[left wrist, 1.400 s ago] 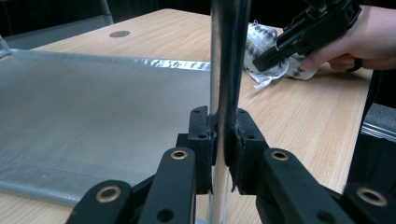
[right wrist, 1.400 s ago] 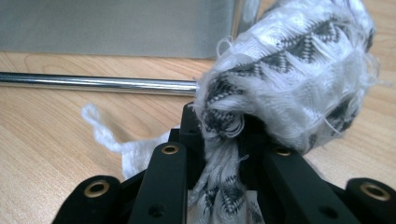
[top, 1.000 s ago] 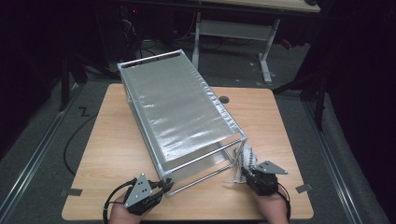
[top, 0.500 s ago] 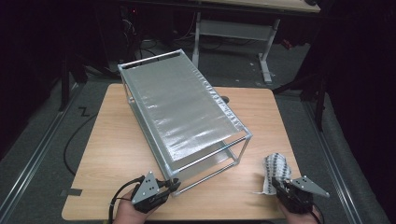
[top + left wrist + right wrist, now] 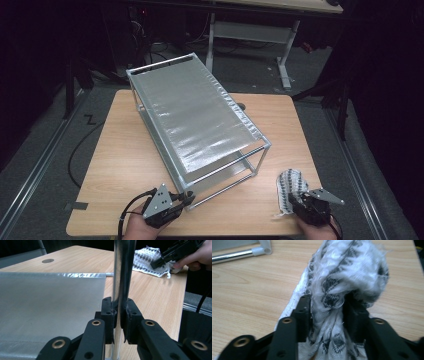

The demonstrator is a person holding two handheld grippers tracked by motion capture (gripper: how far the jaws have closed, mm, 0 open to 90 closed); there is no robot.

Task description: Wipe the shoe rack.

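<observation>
at the near edge of the light wooden table [image 5: 130, 150], the left gripper [image 5: 186, 199] has its two black jaws drawn tight on the upright chrome corner post [image 5: 121, 277] of the silver metal-framed rack with its grey mesh shelf [image 5: 195, 117]. the left gripper view shows the pads [image 5: 109, 315] pressing the post from both sides, with no gap between pad and tube, at the rack's near corner closest to the person. the rack stands slantwise on the table, running from that near corner away toward the far left.

to the right, near the table's near right corner and well apart from the rack, lies the white knitted cloth with a black pattern [image 5: 291, 186]. the right gripper [image 5: 295, 200] sits at the cloth's near end. its jaws have just been opening and now stand partly apart, with a bunched fold of the cloth [image 5: 342, 290] rising between them. the right gripper view shows the fabric filling the space between the pads [image 5: 303, 312] and brushing both, though whether they press on it cannot be told; the rest of the cloth rests on the wood. the person's hands hold both grippers from the table's near edge.
</observation>
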